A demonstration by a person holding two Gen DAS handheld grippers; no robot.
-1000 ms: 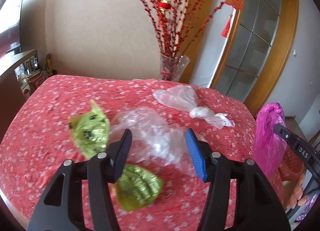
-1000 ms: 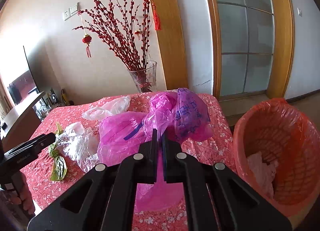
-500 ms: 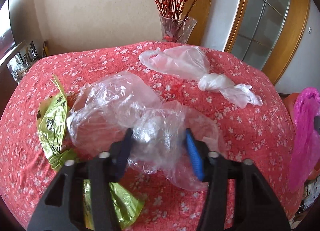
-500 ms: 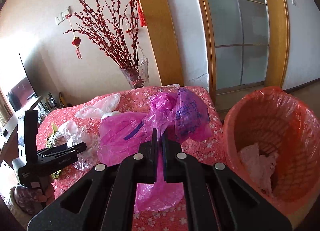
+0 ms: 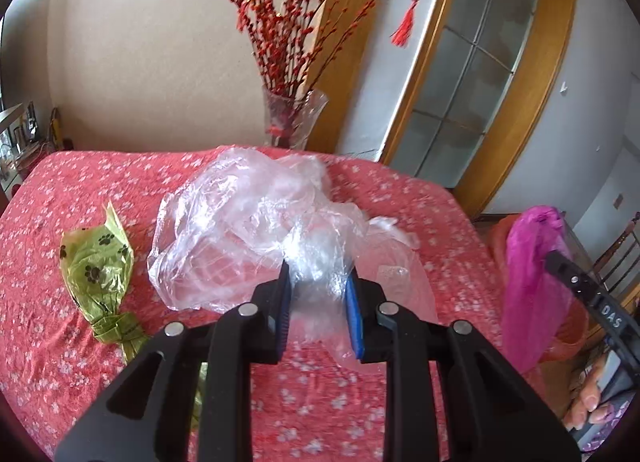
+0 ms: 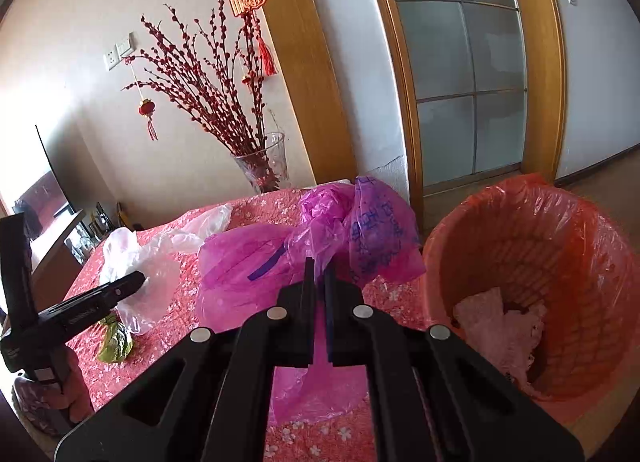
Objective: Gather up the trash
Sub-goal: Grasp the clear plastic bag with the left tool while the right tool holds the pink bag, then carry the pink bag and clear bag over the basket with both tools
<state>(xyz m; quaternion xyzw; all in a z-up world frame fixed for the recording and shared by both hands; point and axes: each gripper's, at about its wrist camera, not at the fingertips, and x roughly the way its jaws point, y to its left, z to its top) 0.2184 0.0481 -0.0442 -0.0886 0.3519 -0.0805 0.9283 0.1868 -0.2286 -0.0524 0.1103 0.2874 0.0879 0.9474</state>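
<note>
Closing around a crumpled clear bag (image 5: 256, 230), the jaws of the left tool (image 5: 320, 302) are seen with the plastic bunched between the blue pads (image 5: 354, 318). The right tool (image 6: 319, 294) is shut, and a pink bag (image 6: 304, 246) is clamped between its jaws. Both bags are located over the red flowered surface (image 5: 80, 190). A green paw-print bag (image 5: 98, 274) is found lying left of the clear bag. A second clear bag (image 6: 208, 222) is seen farther back. A lined orange bin (image 6: 532, 286), holding crumpled paper, is positioned just beside the surface edge. A glass vase (image 5: 294, 120) with red branches is placed at the far edge.
</note>
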